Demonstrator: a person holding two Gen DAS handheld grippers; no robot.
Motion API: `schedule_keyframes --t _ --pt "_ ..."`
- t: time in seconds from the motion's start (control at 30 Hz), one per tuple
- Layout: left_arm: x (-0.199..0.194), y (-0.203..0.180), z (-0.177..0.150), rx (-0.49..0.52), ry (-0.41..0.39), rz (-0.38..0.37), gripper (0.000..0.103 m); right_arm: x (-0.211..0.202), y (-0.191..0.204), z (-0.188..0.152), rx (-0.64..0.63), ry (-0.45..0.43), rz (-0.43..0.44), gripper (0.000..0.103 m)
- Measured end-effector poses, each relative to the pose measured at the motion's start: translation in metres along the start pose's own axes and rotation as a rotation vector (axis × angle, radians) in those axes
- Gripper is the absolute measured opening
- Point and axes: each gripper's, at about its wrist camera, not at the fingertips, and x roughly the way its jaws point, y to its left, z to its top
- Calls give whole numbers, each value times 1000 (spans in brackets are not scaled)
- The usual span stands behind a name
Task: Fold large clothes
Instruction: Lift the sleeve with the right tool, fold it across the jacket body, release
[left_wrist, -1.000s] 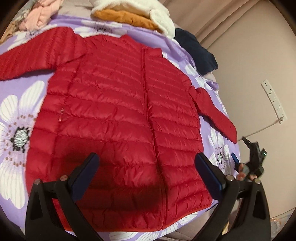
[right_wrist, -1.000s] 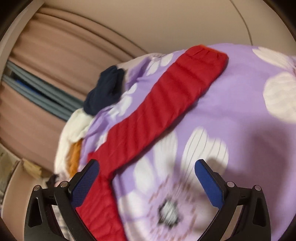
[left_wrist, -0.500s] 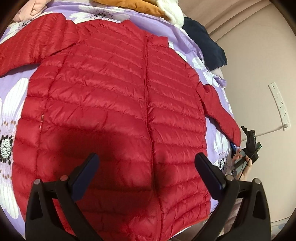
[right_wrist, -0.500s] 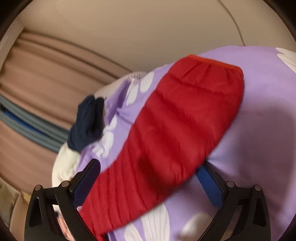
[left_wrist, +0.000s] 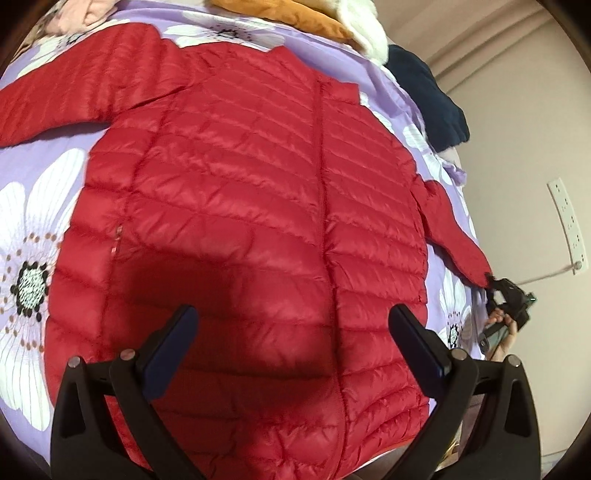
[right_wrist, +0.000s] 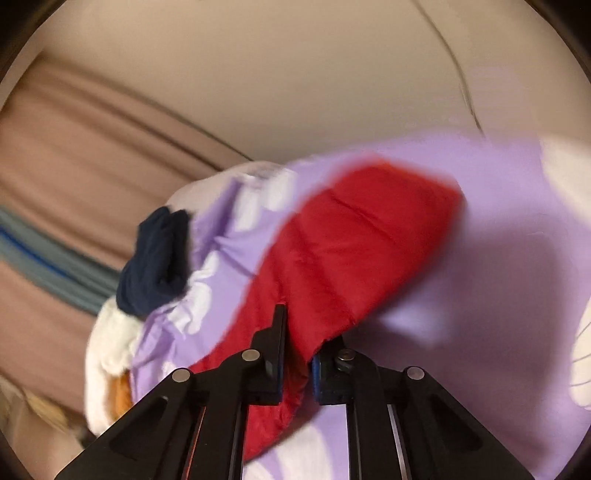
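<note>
A red quilted puffer jacket (left_wrist: 240, 206) lies flat, front up and zipped, on a purple bedspread with white flowers (left_wrist: 26, 206). My left gripper (left_wrist: 291, 354) hovers open above its lower hem, nothing between the fingers. The jacket's right sleeve (right_wrist: 354, 251) runs out over the bed's right side. My right gripper (right_wrist: 295, 354) has closed on that sleeve, with red fabric pinched between the pads. In the left wrist view the right gripper (left_wrist: 496, 286) shows at the sleeve's cuff, a hand (left_wrist: 504, 328) behind it.
Other clothes are piled at the bed's far end: an orange garment (left_wrist: 295, 18), a white fleece (left_wrist: 362, 29), a dark navy item (left_wrist: 432, 99) and pink fabric (left_wrist: 85, 11). A wall with a white power strip (left_wrist: 567, 225) stands to the right. Curtains (right_wrist: 74, 155) hang beyond the bed.
My right gripper moved onto the sleeve and went from wide open to shut on it. The left gripper drifted slightly over the jacket and stayed open.
</note>
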Motion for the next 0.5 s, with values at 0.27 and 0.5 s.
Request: schedule_keyframes --t 0.27,0.5 --pt "-25 26 -4 -64 -37 -36 103 -50 142 -29 -463 -49 51 13" --pt "-58 59 -10 -118 -106 -44 103 -36 256 -105 -750 -18 129 13"
